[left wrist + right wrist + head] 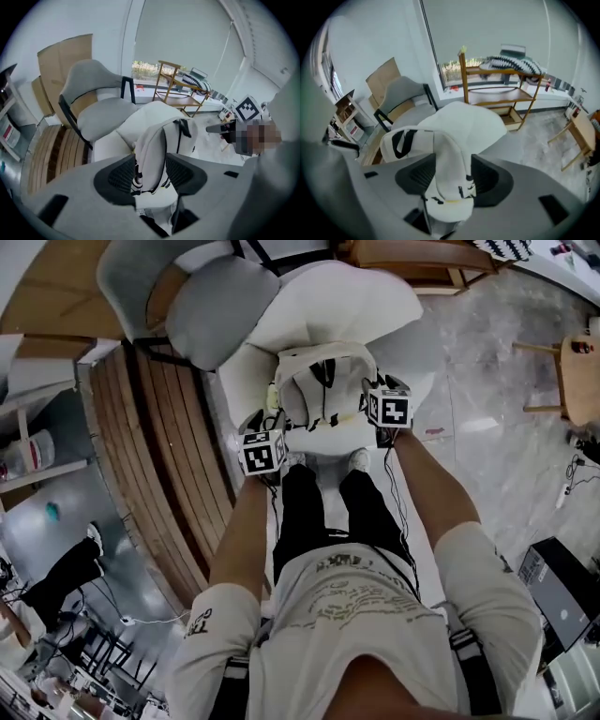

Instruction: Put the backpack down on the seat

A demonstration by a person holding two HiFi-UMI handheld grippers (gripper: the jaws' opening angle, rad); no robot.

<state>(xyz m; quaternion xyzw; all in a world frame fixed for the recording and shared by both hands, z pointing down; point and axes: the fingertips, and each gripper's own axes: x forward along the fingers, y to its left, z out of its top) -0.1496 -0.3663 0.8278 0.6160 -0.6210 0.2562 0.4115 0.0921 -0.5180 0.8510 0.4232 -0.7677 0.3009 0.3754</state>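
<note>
A pale backpack [323,385] with black straps stands upright on the front of the white padded seat [347,306]. My left gripper [272,420] is at its left side and my right gripper [370,395] at its right side. In the left gripper view the jaws of the left gripper [151,171] stand wide, with a fold of the backpack [152,150] between them. In the right gripper view the right gripper [452,176] also stands wide around a padded strap of the backpack [450,159]. Both look open, with the cloth lying loose between the pads.
A grey chair [202,306] with a black frame stands just left of the white seat. Wooden slats [159,446] run along the left. A wooden shelf rack [497,89] stands behind the seat, and a small wooden stool [577,371] at the right. The person's shoes [356,460] are at the seat's front.
</note>
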